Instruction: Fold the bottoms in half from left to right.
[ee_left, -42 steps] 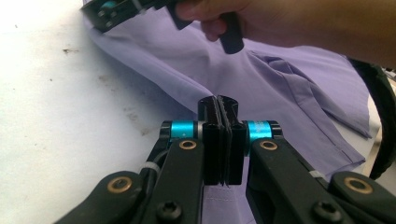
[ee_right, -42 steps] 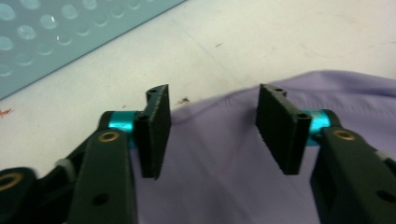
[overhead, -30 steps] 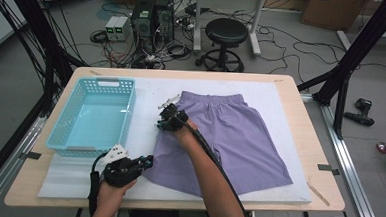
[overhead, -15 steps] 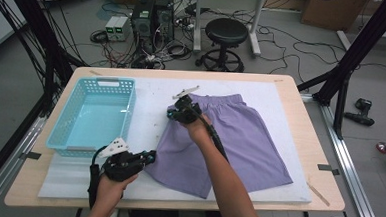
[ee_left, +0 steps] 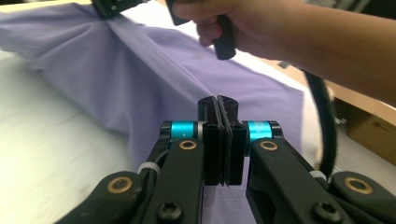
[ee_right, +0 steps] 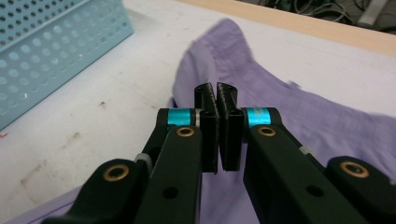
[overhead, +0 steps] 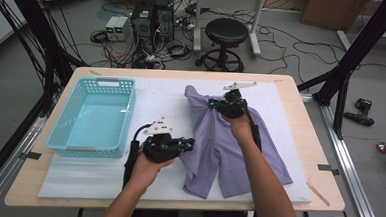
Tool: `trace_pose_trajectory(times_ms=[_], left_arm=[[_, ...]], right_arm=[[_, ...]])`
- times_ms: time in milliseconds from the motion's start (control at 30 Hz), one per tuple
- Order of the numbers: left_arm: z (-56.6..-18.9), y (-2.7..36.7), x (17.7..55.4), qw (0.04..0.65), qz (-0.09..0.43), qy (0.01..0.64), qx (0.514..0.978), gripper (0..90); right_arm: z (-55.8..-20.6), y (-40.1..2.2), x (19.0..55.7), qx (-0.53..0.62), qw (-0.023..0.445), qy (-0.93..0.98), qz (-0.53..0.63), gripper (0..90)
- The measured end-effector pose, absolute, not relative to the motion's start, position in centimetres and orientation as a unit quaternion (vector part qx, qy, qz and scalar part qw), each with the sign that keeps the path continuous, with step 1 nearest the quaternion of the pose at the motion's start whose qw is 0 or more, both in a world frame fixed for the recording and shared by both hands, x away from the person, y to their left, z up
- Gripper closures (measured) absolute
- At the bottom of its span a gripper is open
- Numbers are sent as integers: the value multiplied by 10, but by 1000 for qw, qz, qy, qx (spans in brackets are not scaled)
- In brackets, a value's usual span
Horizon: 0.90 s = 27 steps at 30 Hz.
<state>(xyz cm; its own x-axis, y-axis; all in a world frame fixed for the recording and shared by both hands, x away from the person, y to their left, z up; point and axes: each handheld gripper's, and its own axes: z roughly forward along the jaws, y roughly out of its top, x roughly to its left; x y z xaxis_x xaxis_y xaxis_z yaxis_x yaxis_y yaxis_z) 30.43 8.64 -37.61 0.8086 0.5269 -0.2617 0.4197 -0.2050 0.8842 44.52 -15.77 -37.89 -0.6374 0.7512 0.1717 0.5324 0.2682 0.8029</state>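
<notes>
- I am folding the purple shorts (overhead: 239, 146) on the white mat (overhead: 102, 176); their left half is now coming over rightward.
- My right gripper (overhead: 216, 105), just closed, is pinching the waistband.
- My left gripper (overhead: 188, 144) is clamping the hem.

The shorts (overhead: 229, 145) pinched in both grippers are plain pale purple, with no print. The left gripper (ee_left: 218, 105) and the right gripper (ee_right: 215, 93) are black, each with bright blue bands just behind the jaws and brass-coloured pins further back. Beside the left gripper stands a light blue basket (overhead: 94, 116), its walls dotted with rows of small holes. The mat (overhead: 102, 176) beneath them is white with faint brown smudges, on a light wooden table (overhead: 292, 86).
</notes>
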Motion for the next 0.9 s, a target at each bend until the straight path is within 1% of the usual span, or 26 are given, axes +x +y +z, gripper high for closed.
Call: trace_pose_trajectory(times_ms=[133,333,533,667,900], left_arm=[[-373,56,312,557,29,285,780,884],[-380,12,322,541,4,259,800,882],[-392,-24,334,543,-25,254,800,882],[-397,-38,338,546,-38,252,798,882],[-403,-46,340,559,-51,252,788,882]], right_arm=[[-381,-193,438,429,130,772,450,886],[-389,-242,432,465,135,745,459,885],[-402,-276,433,512,134,724,442,886],[-409,-290,433,531,135,713,437,886],[-407,-304,431,541,146,706,433,886]])
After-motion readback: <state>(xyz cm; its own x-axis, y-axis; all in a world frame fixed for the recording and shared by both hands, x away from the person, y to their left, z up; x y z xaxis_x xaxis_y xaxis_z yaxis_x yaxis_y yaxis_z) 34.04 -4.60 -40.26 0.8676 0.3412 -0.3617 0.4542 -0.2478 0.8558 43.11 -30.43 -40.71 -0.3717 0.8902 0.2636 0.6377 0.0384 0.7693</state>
